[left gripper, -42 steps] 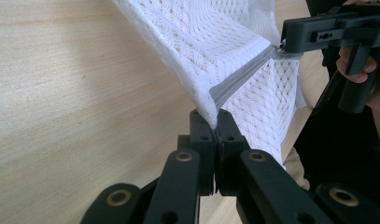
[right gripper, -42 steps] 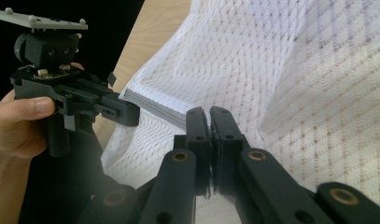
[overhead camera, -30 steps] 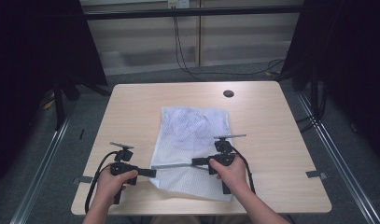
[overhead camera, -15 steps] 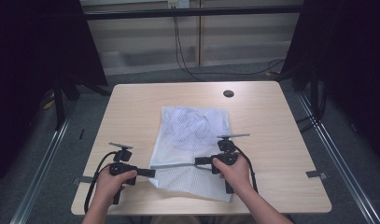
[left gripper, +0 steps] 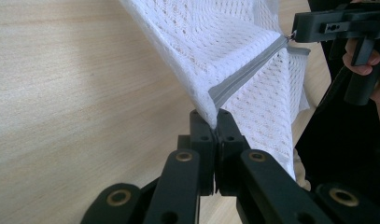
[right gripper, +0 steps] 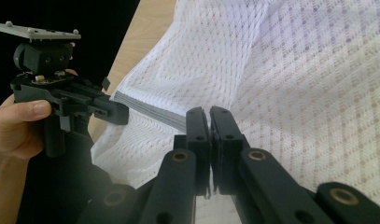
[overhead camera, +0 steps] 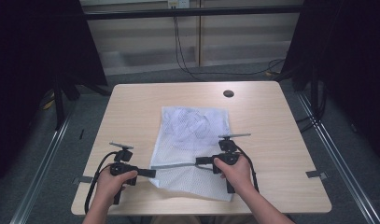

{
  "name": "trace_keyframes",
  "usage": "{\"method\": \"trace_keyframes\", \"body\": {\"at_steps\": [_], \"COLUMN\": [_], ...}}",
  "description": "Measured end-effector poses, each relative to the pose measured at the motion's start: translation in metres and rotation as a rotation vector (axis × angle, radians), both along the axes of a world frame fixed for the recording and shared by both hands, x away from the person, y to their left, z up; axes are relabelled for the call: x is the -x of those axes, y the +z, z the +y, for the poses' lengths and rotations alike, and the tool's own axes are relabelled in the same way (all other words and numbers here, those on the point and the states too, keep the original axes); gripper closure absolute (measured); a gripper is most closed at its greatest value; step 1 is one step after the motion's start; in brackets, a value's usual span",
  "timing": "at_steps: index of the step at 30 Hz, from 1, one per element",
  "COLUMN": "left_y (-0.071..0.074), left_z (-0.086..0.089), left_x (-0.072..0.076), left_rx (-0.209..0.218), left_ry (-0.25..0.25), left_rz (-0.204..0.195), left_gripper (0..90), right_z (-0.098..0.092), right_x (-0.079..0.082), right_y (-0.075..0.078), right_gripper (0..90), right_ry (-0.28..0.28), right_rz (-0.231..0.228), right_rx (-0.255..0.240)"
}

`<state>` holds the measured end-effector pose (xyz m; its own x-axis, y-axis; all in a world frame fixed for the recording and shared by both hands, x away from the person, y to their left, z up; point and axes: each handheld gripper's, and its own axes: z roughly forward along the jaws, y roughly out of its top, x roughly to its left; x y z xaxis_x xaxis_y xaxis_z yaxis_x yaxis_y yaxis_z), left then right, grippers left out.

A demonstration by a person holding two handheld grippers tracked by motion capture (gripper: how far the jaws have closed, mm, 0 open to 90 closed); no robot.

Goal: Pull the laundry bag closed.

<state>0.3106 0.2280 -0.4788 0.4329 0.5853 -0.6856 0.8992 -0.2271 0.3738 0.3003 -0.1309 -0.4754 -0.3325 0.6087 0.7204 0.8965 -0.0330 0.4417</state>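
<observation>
Two black grippers sit in my hands over a pale, wood-grain rectangular table (overhead camera: 131, 112) with rounded corners and a small dark round grommet (overhead camera: 228, 93) near its far edge. Grey carpet surrounds the table, dark curtains hang on both sides, and black cables run down the light wall panel beyond.

Lying across the middle of the tabletop is a white mesh laundry bag (overhead camera: 197, 128), soft, see-through and honeycomb-textured, with something crumpled and pale bluish inside its far half. Its near edge carries a flat grey woven zipper band (overhead camera: 176, 165), stretched taut and raised off the table between my tools.

My left gripper (overhead camera: 150, 173) has its jaws pressed together on the bag's left corner, pinching mesh and the zipper's end, as the left gripper view shows (left gripper: 214, 122). My right gripper (overhead camera: 200, 161) is likewise clamped, nipping the zipper's small metal pull (left gripper: 292, 36) at the other end. Its jaws look matte, hard and angular, with brass-coloured rivets.
</observation>
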Motion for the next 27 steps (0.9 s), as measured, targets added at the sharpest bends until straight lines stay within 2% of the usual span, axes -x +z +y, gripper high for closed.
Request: {"method": "trace_keyframes", "body": {"at_steps": [4,5,7,9,17,19,20,23,27], "left_y": [-0.0001,0.0003,-0.0001,-0.0008,-0.0003,0.0,0.0004,-0.0003,-0.0006], "left_z": [0.0002,-0.0012,0.0013,0.0015,0.0018,0.0024,0.0011,0.0008,-0.0004], "left_x": [-0.0003,0.0006,-0.0007,-0.0005,-0.0001,-0.0002,0.0003,-0.0007,-0.0011], "left_rx": [0.0,0.011,-0.013,0.008,0.001,0.01,0.018,0.006,0.013], "left_ry": [-0.004,0.014,-0.015,-0.005,-0.01,-0.01,0.006,-0.007,0.005], "left_rz": [0.001,0.014,0.0,0.004,-0.004,-0.001,0.005,0.005,0.015], "left_gripper": [88.7,88.7,88.7,88.7,88.7,88.7,88.7,88.7,88.7], "right_z": [-0.0004,-0.0005,-0.0011,-0.0028,-0.0043,-0.0055,-0.0063,-0.0073,-0.0079], "right_x": [0.0002,0.0002,0.0001,-0.0002,0.0,-0.0002,-0.0002,-0.0003,0.0], "right_y": [0.0006,0.0008,0.0011,0.0007,0.0007,0.0001,-0.0001,0.0002,-0.0002], "right_gripper": [87.3,87.2,87.2,87.3,87.2,87.2,87.2,87.2,87.2], "right_ry": [0.004,0.004,0.005,0.004,0.006,0.005,0.005,0.005,0.011], "right_rz": [0.001,0.003,0.003,0.004,0.006,0.005,0.007,0.009,0.008], "right_rx": [-0.002,-0.003,0.004,-0.001,-0.005,-0.005,-0.009,-0.012,-0.012]}}
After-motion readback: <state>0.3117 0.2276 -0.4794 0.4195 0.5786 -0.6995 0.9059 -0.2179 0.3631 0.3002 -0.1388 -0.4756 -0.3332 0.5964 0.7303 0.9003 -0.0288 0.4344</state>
